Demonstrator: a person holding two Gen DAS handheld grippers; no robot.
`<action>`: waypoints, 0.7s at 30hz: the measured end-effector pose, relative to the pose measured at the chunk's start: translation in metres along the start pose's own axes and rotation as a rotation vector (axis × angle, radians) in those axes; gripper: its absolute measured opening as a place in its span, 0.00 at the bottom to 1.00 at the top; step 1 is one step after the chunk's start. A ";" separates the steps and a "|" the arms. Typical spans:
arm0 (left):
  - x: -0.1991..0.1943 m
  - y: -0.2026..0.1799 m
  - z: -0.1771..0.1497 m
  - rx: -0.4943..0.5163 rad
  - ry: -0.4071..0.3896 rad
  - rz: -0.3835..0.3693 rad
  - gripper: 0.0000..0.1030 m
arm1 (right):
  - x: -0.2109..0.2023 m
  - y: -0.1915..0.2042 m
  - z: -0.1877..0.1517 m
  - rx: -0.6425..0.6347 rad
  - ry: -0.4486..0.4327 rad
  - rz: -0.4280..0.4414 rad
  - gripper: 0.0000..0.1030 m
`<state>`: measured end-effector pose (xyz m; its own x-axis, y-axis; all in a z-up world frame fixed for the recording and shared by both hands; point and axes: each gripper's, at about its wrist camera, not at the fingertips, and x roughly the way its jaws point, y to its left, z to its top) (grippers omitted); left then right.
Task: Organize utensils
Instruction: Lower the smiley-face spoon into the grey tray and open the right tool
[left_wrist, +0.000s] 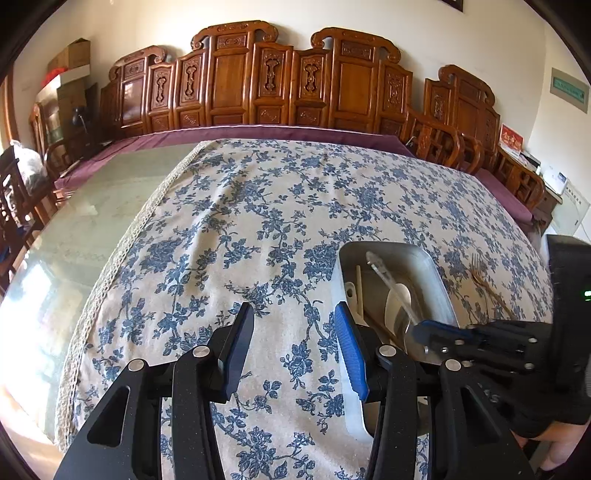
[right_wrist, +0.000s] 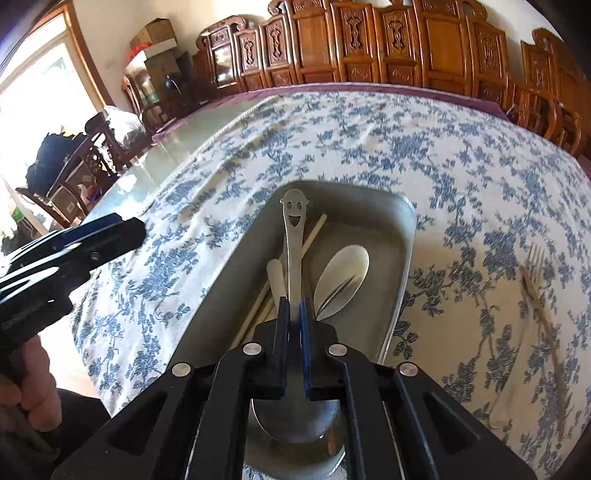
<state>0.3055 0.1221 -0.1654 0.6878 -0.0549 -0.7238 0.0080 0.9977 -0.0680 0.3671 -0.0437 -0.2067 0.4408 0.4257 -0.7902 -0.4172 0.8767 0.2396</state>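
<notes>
Right hand-held gripper (right_wrist: 294, 314): clamped on smiley spoon (right_wrist: 293, 236) over metal tray (right_wrist: 400, 236), likely for depositing.
Left hand-held gripper (left_wrist: 293, 343): wide, empty.
Fork (right_wrist: 543, 295): on bench, uncollected.

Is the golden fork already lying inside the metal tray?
No. The golden fork lies on the floral tablecloth, to the right of the metal tray and apart from it.

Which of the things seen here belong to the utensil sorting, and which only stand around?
Belong to the job:
- right hand-held gripper, shut on the smiley spoon
- metal tray
- white spoon and chopsticks in the tray
- fork on the cloth right of the tray
- left hand-held gripper, open over the cloth

Just around:
- floral cloth
- carved chairs
- cardboard boxes
</notes>
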 end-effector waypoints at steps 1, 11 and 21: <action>0.001 -0.001 0.000 0.003 0.003 0.001 0.42 | 0.004 -0.001 -0.001 0.007 0.008 0.000 0.07; 0.004 -0.009 -0.002 0.020 0.011 -0.010 0.42 | 0.008 -0.002 -0.002 -0.005 -0.002 0.024 0.10; 0.005 -0.034 -0.003 0.060 0.013 -0.051 0.42 | -0.038 -0.043 0.001 -0.007 -0.076 -0.035 0.10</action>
<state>0.3069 0.0875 -0.1687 0.6761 -0.1055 -0.7292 0.0863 0.9942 -0.0638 0.3692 -0.0972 -0.1867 0.5147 0.4108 -0.7526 -0.4059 0.8899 0.2081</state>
